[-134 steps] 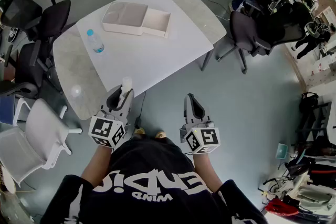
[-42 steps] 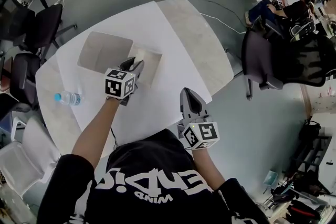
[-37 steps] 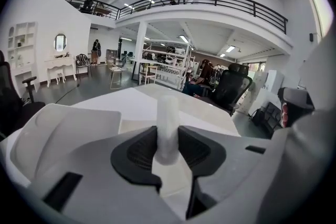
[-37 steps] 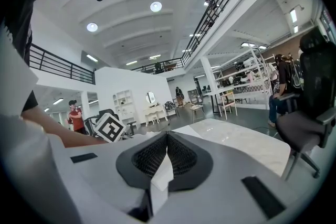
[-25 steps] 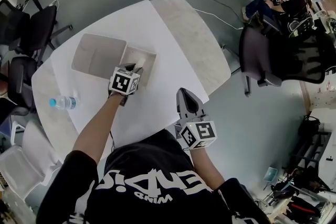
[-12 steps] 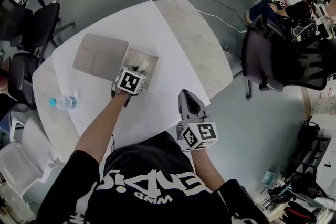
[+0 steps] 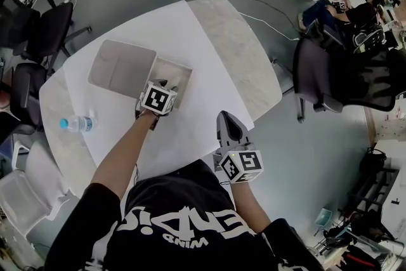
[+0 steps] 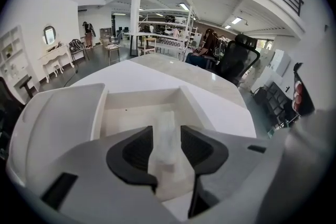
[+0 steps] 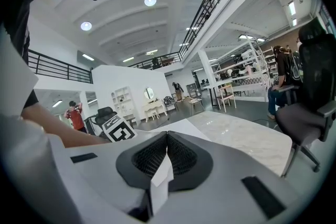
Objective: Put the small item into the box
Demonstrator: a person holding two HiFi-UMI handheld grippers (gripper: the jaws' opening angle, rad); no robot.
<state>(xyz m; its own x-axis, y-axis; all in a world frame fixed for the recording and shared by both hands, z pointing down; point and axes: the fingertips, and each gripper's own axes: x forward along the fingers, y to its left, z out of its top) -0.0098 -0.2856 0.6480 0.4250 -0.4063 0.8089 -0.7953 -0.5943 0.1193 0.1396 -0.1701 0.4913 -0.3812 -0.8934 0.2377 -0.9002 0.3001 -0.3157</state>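
**Release over the open tray**

Small translucent white item (image 8: 167,131) is seen between the parted pads of the left gripper (image 7: 164,84), whose jaws have just been opening, over the pulled-out tray of the pale beige drawer box (image 7: 184,66), centre left. Tray walls stand close on both sides. The right gripper (image 7: 226,117), jaws pressed together, is held beyond the white table's (image 7: 190,28) lower edge.

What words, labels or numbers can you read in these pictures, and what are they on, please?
"WIND", small and upside down: black shirt; the larger white letters beside it are unclear.
Marker cubes: patterns only, no letters.
Bottle label: too small to read.
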